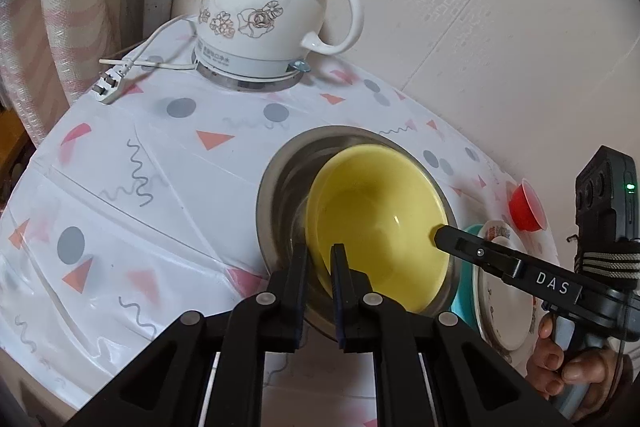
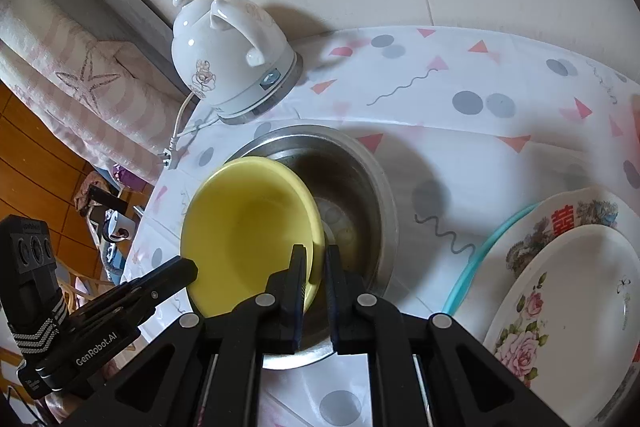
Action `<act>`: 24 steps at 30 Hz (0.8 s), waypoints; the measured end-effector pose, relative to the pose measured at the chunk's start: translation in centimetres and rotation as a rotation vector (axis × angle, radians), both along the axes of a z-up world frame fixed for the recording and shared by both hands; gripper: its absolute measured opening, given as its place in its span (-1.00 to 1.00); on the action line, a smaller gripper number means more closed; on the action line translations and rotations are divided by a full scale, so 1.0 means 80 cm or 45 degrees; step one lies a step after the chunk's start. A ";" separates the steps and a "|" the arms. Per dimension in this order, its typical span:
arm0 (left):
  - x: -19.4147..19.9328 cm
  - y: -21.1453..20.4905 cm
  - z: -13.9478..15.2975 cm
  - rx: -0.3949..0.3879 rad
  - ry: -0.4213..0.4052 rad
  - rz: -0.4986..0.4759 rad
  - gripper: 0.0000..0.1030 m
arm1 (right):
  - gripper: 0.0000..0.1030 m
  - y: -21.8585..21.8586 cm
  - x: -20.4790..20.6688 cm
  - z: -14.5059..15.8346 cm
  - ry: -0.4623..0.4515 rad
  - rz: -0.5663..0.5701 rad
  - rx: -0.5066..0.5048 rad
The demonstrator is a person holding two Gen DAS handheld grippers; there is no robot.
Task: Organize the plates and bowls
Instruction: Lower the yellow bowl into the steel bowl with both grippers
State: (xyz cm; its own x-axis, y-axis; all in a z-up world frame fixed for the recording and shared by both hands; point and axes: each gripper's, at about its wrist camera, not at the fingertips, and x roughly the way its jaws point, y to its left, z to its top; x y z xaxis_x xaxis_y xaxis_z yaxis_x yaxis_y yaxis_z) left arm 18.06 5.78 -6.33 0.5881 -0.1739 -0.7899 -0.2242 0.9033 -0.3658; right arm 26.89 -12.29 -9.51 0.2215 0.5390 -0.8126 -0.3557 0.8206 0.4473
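A yellow bowl (image 1: pixel 380 219) (image 2: pixel 248 227) sits tilted inside a larger steel bowl (image 1: pixel 288 167) (image 2: pixel 352 179) on the patterned tablecloth. My left gripper (image 1: pixel 320 259) is shut on the yellow bowl's near-left rim, one finger inside and one outside. My right gripper (image 2: pixel 316 259) is shut on the opposite rim in the same way. From the left wrist view the right gripper (image 1: pixel 440 235) reaches the bowl's right edge. The right wrist view shows the left gripper (image 2: pixel 188 271) at the bowl's left edge. Whether the yellow bowl rests on the steel bowl's bottom is hidden.
A white ceramic kettle (image 1: pixel 264 15) (image 2: pixel 228 59) stands at the table's back, with its cord and plug (image 1: pixel 108 85) beside it. Floral plates (image 2: pixel 560 287) (image 1: pixel 504 307) are stacked on a teal plate (image 2: pixel 468 279) to the right. A small red cup (image 1: pixel 526 207) sits behind them.
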 end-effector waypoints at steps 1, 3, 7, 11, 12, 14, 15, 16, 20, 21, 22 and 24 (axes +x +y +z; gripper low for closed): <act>0.002 0.000 -0.001 -0.003 0.004 -0.006 -0.78 | -0.82 0.001 0.001 0.000 -0.004 -0.001 -0.010; 0.002 0.002 -0.001 -0.010 0.002 -0.001 -0.78 | -0.82 0.004 0.002 -0.001 -0.002 0.002 -0.045; 0.006 0.003 -0.004 0.023 0.016 -0.002 -0.78 | -0.82 0.006 0.003 -0.004 -0.044 -0.002 -0.101; 0.007 0.003 -0.007 0.026 0.018 -0.012 -0.78 | -0.82 0.011 0.002 -0.010 -0.057 0.000 -0.138; 0.008 0.003 -0.007 0.031 0.017 -0.016 -0.78 | -0.82 0.012 0.003 -0.011 -0.055 -0.002 -0.140; 0.010 0.003 -0.007 0.045 0.017 -0.023 -0.78 | -0.82 0.011 0.004 -0.011 -0.057 -0.012 -0.137; 0.011 0.004 -0.007 0.046 0.019 -0.025 -0.78 | -0.82 0.012 0.005 -0.011 -0.059 -0.009 -0.138; 0.011 0.004 -0.007 0.048 0.020 -0.027 -0.78 | -0.82 0.013 0.005 -0.012 -0.059 -0.008 -0.143; 0.013 0.002 -0.005 0.074 0.017 -0.026 -0.75 | -0.81 0.014 0.006 -0.011 -0.064 -0.012 -0.131; 0.013 0.002 -0.004 0.079 0.014 -0.025 -0.75 | -0.81 0.014 0.006 -0.011 -0.063 -0.012 -0.127; 0.013 0.002 -0.003 0.083 0.010 -0.024 -0.75 | -0.81 0.014 0.006 -0.010 -0.063 -0.014 -0.114; 0.012 0.002 -0.001 0.094 0.002 -0.023 -0.75 | -0.81 0.013 0.004 -0.006 -0.074 -0.016 -0.095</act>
